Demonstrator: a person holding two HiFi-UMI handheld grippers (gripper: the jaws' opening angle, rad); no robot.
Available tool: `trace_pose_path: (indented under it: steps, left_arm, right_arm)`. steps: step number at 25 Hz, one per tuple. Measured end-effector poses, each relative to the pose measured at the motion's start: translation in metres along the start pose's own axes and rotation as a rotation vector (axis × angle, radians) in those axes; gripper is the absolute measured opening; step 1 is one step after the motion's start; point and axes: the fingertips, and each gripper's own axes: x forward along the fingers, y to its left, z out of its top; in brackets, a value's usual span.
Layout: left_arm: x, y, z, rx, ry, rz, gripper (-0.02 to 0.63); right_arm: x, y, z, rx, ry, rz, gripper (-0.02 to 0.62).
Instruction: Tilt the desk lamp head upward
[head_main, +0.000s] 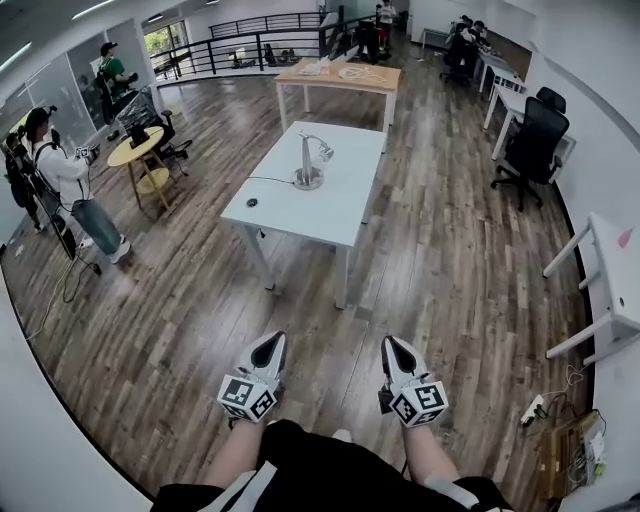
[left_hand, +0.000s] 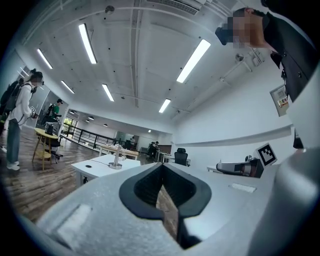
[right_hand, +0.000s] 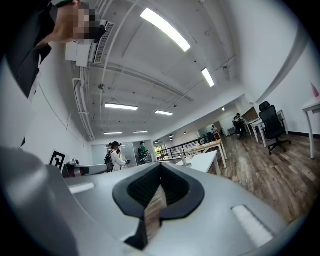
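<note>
Left tool (head_main: 270, 345) and right tool (head_main: 395, 348) are closed, empty, well short of the lamp (head_main: 307, 165) on the table (head_main: 340, 215); its light head (head_main: 325, 152) probably pivots stiffly: push there, pin the base (head_main: 307, 181).

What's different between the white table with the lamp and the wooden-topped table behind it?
The white table has a white top; the wooden-topped table a light wood one. The white table carries a desk lamp and a small dark round object; the wooden-topped table holds pale items I cannot identify. The white table stands nearer in the head view, the wooden-topped table farther off by the railing. Both are rectangular with white legs.
</note>
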Motion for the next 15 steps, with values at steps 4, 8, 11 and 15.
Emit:
trace_pose_path:
  steps: [4, 8, 11, 15]
  left_arm:
    - [-0.007, 0.003, -0.004, 0.005, -0.008, 0.032, -0.002]
    - [-0.001, 0.011, 0.0, 0.014, -0.009, 0.045, -0.002]
    - [0.008, 0.025, -0.003, 0.016, 0.018, 0.066, -0.002]
    - [0.021, 0.056, -0.007, 0.002, 0.025, 0.094, -0.002]
  right_arm:
    - [0.004, -0.002, 0.0, 0.0, -0.001, 0.023, 0.005]
    - [0.02, -0.003, 0.003, -0.014, 0.006, 0.043, 0.005]
    - [0.034, -0.003, 0.006, -0.021, 0.009, 0.05, 0.005]
    - [0.054, -0.002, 0.011, -0.044, 0.004, 0.044, 0.006]
